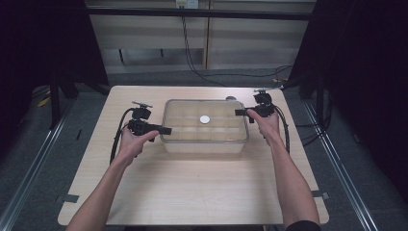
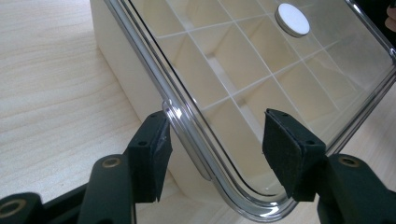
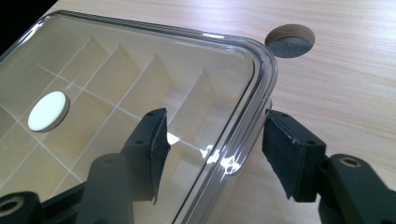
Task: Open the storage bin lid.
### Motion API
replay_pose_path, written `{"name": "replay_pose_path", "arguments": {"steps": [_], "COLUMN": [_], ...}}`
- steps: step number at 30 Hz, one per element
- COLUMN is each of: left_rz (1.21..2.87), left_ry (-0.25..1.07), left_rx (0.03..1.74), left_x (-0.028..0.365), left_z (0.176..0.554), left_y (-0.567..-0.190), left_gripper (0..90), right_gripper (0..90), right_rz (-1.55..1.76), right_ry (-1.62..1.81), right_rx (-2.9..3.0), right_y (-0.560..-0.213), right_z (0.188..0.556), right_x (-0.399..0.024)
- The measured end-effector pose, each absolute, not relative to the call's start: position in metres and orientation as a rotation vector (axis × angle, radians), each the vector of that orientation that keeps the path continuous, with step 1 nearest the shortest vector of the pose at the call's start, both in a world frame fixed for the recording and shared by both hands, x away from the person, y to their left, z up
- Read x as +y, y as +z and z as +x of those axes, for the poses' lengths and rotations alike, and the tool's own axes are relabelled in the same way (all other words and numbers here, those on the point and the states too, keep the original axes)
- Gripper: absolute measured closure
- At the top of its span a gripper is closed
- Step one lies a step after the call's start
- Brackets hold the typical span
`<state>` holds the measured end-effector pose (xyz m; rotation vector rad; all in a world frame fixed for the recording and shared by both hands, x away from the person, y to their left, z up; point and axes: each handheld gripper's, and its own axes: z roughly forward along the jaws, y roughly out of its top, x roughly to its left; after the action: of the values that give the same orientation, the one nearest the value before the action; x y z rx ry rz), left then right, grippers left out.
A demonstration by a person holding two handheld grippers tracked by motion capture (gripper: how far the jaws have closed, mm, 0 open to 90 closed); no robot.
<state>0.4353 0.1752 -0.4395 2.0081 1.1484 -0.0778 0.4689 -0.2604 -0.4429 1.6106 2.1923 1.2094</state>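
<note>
Between two grippers, clear-lidded box (image 1: 205, 126) sits mid-table (image 1: 192, 192), long axis running left to right. Left gripper (image 1: 166, 130) at box's left end, right gripper (image 1: 238, 112) at right end, both equally near. Each pair of jaws parted, straddling lid (image 2: 261, 60) rim, pads not pressing. White button (image 3: 46, 110) at lid centre. Next move likely squeeze and lift together.
</note>
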Motion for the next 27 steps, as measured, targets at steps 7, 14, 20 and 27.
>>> {"name": "replay_pose_path", "arguments": {"steps": [7, 14, 20, 27], "left_rz": [1.999, 1.990, 1.982, 1.950], "left_ry": [-0.077, -0.039, -0.041, -0.060], "left_rx": [1.157, 1.149, 1.145, 1.146], "left_x": [0.175, 0.177, 0.178, 0.178], "left_z": [0.436, 0.435, 0.435, 0.436], "left_y": [-0.440, -0.436, -0.436, -0.437], "left_gripper": [44.4, 49.8, 50.8, 51.3], "right_gripper": [48.7, 53.0, 56.1, 59.8], "right_rz": [1.617, 1.604, 1.611, 1.615], "right_ry": [1.226, 1.258, 1.293, 1.341], "right_rx": [2.174, 2.136, 2.119, 2.090], "right_y": [-0.440, -0.435, -0.434, -0.432], "right_z": [0.466, 0.462, 0.460, 0.457], "right_x": [-0.263, -0.263, -0.266, -0.269]}}
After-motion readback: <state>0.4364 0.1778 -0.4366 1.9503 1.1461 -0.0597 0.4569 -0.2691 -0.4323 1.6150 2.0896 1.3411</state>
